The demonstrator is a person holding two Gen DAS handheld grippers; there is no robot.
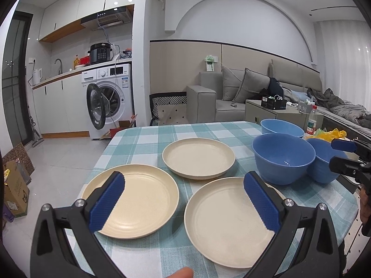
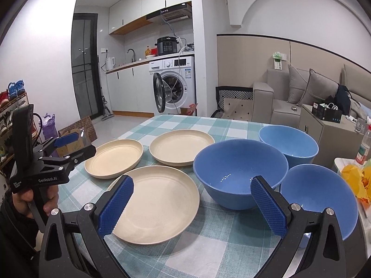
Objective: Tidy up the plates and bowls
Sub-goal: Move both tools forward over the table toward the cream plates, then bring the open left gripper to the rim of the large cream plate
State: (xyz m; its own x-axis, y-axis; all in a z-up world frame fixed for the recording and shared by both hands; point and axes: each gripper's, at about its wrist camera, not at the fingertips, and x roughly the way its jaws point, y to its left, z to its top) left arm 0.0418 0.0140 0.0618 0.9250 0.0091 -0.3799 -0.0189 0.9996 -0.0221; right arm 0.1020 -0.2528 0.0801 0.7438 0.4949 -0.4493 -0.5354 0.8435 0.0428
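three cream plates [image 1: 198,157] lie flat and separate on the checked tablecloth [image 1: 148,136], none stacked on another: the far plate sits toward the middle of the table, a left plate [image 1: 136,200] lies near the table's left edge, and a near plate [image 1: 228,222] lies closest to the person, just beside the left one with a strip of cloth between them. to their right stand three blue bowls [image 2: 240,172], upright and empty as far as can be seen; the middle bowl looks to be touching or nearly touching the near bowl [image 2: 322,197], and a far bowl [image 2: 288,142] sits just behind them, though whether the rims meet is hard to tell. nothing is nested or piled, so by my judgement the organizing has not yet started: every plate remains to be stacked and every bowl remains to be nested. the left gripper [image 1: 183,205] hovers above the two nearer plates with its blue pads wide apart and nothing between them. the right gripper [image 2: 192,206] hangs over the gap between the near plate and the middle bowl, its jaws likewise spread and holding nothing. beyond the bowls, at the right end of the table, are a yellow bag [image 2: 354,177] and a bottle [image 2: 364,146]; a washing machine [image 1: 109,102] with its door open stands in the background.
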